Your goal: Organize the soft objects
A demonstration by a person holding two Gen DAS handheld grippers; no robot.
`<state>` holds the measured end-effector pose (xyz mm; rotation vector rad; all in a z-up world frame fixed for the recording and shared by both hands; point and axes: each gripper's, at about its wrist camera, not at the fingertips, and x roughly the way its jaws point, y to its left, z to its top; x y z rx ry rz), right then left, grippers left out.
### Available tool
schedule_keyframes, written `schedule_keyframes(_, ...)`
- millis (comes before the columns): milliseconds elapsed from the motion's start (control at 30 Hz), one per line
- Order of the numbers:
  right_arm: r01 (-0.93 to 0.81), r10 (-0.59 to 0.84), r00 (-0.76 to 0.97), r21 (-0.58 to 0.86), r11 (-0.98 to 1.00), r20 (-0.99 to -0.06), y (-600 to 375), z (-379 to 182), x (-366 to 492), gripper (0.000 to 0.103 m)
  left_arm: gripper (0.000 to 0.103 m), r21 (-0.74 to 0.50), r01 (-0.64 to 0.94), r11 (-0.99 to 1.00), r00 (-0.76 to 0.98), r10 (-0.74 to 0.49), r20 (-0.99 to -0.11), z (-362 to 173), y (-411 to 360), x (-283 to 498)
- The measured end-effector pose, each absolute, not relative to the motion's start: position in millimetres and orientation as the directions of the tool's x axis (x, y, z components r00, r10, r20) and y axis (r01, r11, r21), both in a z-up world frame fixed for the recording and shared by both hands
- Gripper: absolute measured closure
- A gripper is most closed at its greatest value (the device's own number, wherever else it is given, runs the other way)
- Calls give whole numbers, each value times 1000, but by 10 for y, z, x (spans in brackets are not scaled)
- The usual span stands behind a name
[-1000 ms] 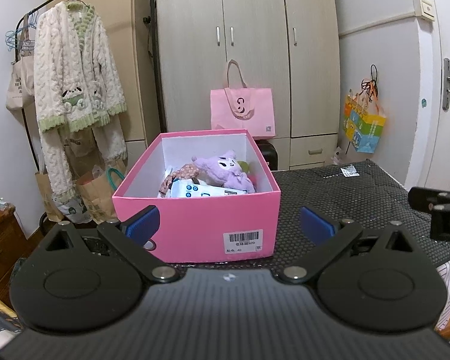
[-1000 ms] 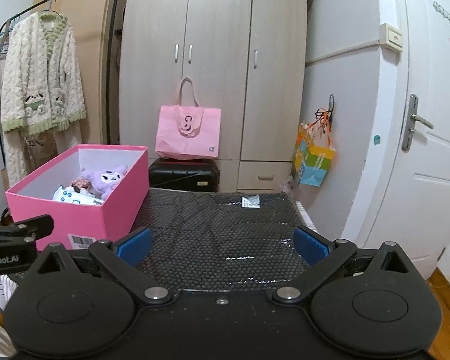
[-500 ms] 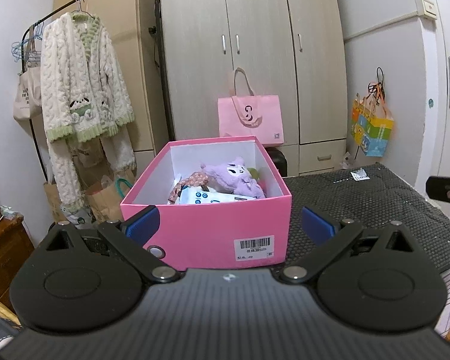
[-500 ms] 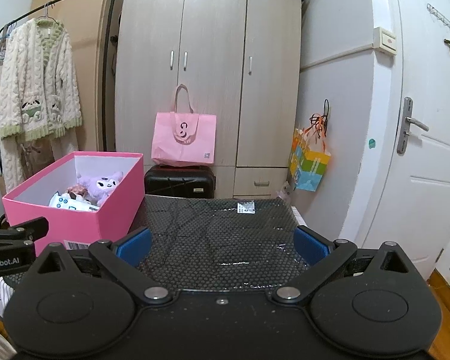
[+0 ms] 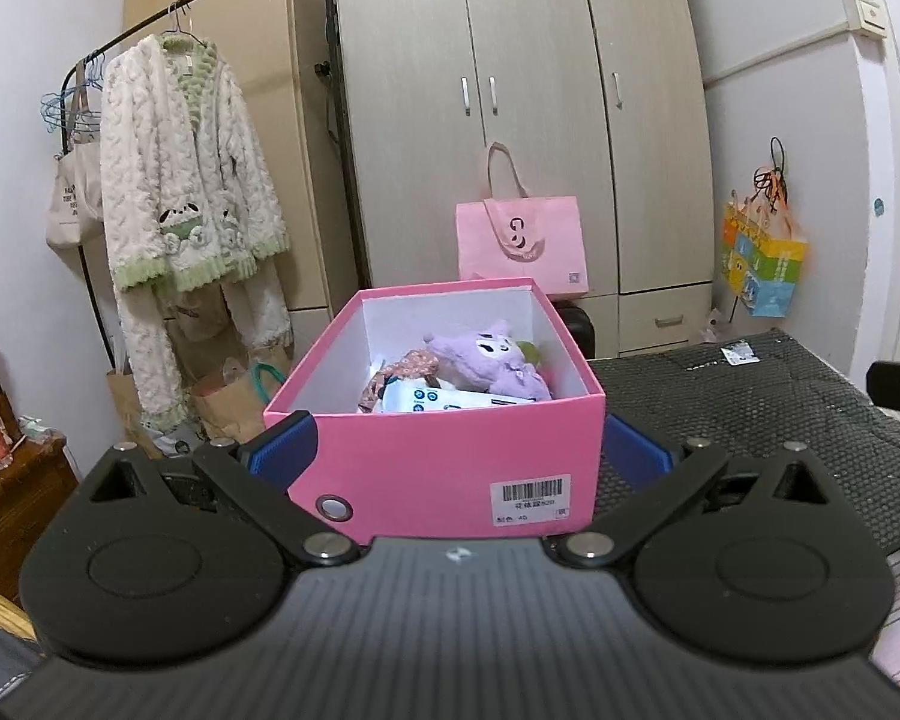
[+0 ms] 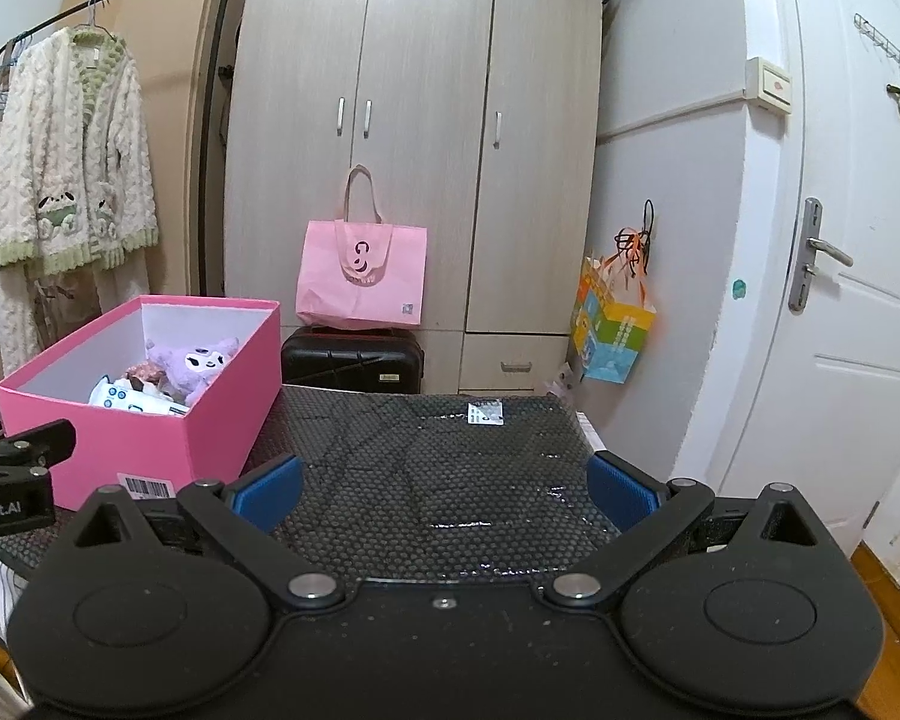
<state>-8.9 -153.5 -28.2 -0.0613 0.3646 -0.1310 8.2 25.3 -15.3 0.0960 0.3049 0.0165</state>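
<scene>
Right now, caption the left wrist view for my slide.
Open left gripper straddles a pink box holding a purple plush.

left gripper (image 5: 459,450): fingers spread wide | right gripper (image 6: 444,492): fingers spread wide, nothing held

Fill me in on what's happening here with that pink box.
A person holds a two-finger gripper in each hand. The left gripper is open, its blue pads on either side of the pink box, not visibly clamping it. The box holds a purple plush toy and other soft items. The right gripper is open and empty over the black mat beside the box.
</scene>
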Motion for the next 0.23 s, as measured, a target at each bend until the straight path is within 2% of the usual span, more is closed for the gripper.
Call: schedule_keyframes(233,109,-131,929,-83,991,-347,-1535,-289,-82,1,0,103,-13,995,953,43,-299,-154,272,89)
